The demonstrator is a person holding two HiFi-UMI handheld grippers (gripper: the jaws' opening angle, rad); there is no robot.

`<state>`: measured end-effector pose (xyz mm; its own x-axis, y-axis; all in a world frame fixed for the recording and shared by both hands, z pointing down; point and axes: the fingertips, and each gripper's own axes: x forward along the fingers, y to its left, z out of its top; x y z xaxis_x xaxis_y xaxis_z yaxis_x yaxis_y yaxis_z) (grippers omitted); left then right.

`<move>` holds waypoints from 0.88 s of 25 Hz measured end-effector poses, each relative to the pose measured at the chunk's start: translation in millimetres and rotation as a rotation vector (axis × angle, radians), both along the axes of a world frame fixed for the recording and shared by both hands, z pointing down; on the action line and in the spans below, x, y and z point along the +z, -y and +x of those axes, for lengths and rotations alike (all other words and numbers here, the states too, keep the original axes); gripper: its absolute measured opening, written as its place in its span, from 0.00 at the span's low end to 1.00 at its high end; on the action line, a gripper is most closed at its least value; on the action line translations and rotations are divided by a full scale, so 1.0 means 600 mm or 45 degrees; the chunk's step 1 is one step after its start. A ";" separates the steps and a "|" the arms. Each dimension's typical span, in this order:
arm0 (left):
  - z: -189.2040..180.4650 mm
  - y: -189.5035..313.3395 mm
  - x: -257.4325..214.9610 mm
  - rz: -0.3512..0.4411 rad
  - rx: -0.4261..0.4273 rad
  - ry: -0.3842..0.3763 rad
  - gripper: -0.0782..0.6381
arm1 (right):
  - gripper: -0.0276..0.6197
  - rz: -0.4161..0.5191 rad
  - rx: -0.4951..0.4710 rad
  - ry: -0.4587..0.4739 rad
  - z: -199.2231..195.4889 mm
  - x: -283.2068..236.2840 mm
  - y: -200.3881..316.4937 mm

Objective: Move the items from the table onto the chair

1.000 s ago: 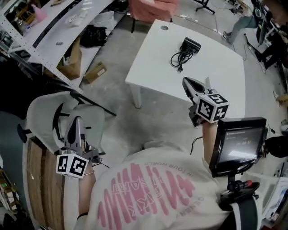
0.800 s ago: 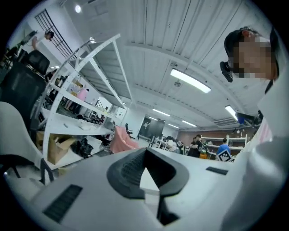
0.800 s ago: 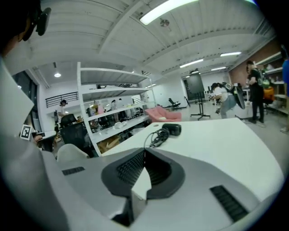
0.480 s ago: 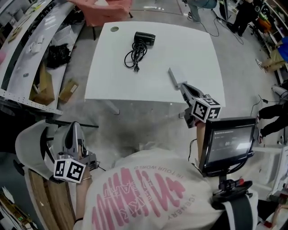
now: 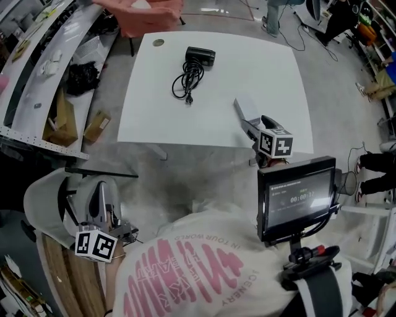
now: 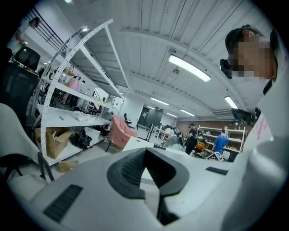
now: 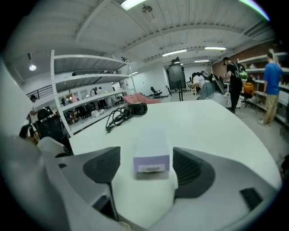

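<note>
- A white square table (image 5: 272, 68) fills the upper middle of the head view. It stands on a grey concrete floor (image 5: 185, 179). Metal shelving (image 5: 37, 56) runs down the upper left, and a pink armchair (image 5: 148, 15) sits past the table's far edge.
- 2 items lie on the table. A black power adapter with its coiled cable (image 5: 193, 65) is near the far edge. A small pale lavender box (image 5: 244, 108) is toward the near edge, right of centre.
- The right gripper (image 5: 255, 122) reaches in over the near edge with its jaws spread (they have just been opening). The box rests on the tabletop between them, and neither pad presses on it.
- The left gripper (image 5: 101, 189) is at the lower left, jaws pressed together on nothing, over the white chair (image 5: 43, 198).
- Open floor lies between the table's near edge and the chair.
</note>
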<state>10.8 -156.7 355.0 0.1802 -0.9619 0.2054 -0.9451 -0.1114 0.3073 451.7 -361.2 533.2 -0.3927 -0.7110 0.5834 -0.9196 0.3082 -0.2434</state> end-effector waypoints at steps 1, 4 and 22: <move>0.000 -0.005 -0.001 -0.003 -0.005 0.003 0.12 | 0.61 -0.014 0.007 -0.046 0.009 0.008 0.004; 0.002 -0.015 -0.006 -0.003 -0.022 0.012 0.12 | 0.66 -0.093 0.018 -0.132 0.026 0.040 0.007; 0.005 0.000 -0.005 0.038 -0.013 0.017 0.12 | 0.52 -0.105 0.014 -0.205 0.009 0.033 0.014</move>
